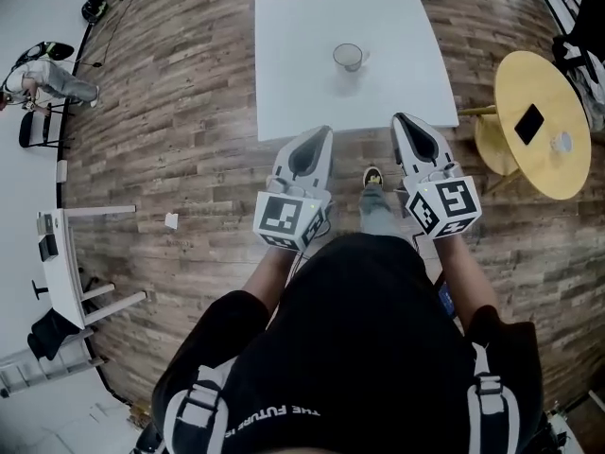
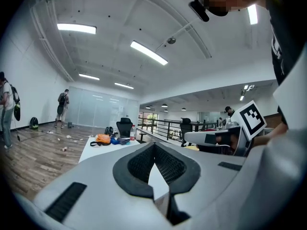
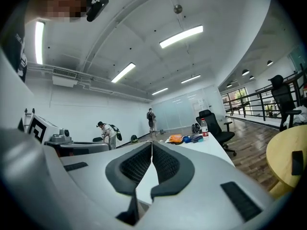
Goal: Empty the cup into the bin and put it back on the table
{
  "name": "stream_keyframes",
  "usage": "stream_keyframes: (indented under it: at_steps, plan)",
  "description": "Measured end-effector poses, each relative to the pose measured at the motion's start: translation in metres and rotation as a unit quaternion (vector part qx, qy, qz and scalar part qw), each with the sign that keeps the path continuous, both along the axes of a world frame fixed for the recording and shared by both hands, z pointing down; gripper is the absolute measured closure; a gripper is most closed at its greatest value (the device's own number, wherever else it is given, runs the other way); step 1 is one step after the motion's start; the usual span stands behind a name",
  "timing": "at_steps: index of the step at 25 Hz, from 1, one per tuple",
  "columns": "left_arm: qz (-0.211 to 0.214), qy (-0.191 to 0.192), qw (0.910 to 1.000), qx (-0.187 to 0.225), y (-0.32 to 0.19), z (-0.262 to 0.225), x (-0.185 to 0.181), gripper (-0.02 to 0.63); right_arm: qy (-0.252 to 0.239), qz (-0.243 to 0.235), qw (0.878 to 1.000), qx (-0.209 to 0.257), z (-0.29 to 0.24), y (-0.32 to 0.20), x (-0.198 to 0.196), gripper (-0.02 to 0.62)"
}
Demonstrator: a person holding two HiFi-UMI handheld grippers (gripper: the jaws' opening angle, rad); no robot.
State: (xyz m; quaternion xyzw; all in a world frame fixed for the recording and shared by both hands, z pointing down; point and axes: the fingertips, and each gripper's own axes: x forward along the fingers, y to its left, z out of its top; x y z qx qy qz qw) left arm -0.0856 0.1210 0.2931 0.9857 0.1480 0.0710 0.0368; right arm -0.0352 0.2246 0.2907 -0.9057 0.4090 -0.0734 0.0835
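Left gripper (image 1: 324,132) and right gripper (image 1: 399,119) closed tight, empty, held just short of the table (image 1: 293,83). Cup (image 1: 348,57) upright farther in, mid-table. Risk: reaching with jaws unopened, knocking the cup over.

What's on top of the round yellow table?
A flat black rectangle and a small pale thing lie on the round yellow table. Its top hides most of its yellow base.
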Motion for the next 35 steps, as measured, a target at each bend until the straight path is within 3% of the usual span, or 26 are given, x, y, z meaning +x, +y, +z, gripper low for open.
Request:
stream_keyframes:
  at_steps: [5,10,16,22,25,26,27,28,30,32,35]
  plan:
    - [-0.022,0.0,0.9996,0.017,-0.007,-0.011,0.089,0.584,-0.003,-0.02,1.0,0.005,-0.009,-0.009,0.09,0.579]
    - [-0.038,-0.004,0.999,0.022,-0.017,-0.008,0.147,0.584,0.0,-0.055,0.998,-0.009,-0.004,-0.017,0.153,0.579]
    - [-0.034,-0.024,0.9982,0.042,-0.029,0.021,0.177,0.584,-0.021,-0.065,0.997,-0.036,0.022,-0.034,0.19,0.58]
    - [-0.002,-0.039,0.9972,0.064,-0.045,0.068,0.201,0.583,-0.015,-0.089,0.99,-0.107,0.072,-0.053,0.21,0.578]
    - [0.015,-0.056,0.9957,0.073,-0.056,0.098,0.213,0.579,-0.035,-0.094,0.985,-0.137,0.102,-0.063,0.224,0.578]
    - [0.022,-0.062,0.9953,0.071,-0.058,0.107,0.218,0.537,-0.042,-0.094,0.984,-0.147,0.111,-0.067,0.23,0.577]
    - [0.029,-0.069,0.9949,0.067,-0.06,0.117,0.223,0.43,-0.047,-0.093,0.982,-0.158,0.121,-0.07,0.236,0.577]
    - [0.037,-0.075,0.9944,0.065,-0.06,0.127,0.228,0.364,-0.051,-0.092,0.98,-0.169,0.131,-0.072,0.241,0.575]
    - [0.051,-0.086,0.9927,0.067,-0.061,0.151,0.235,0.326,-0.06,-0.096,0.975,-0.189,0.154,-0.076,0.249,0.557]
    - [0.067,-0.095,0.9905,0.072,-0.059,0.174,0.242,0.302,-0.078,-0.105,0.97,-0.206,0.18,-0.081,0.258,0.455]
    - [0.087,-0.101,0.9883,0.074,-0.058,0.202,0.254,0.269,-0.092,-0.111,0.961,-0.237,0.215,-0.089,0.272,0.451]
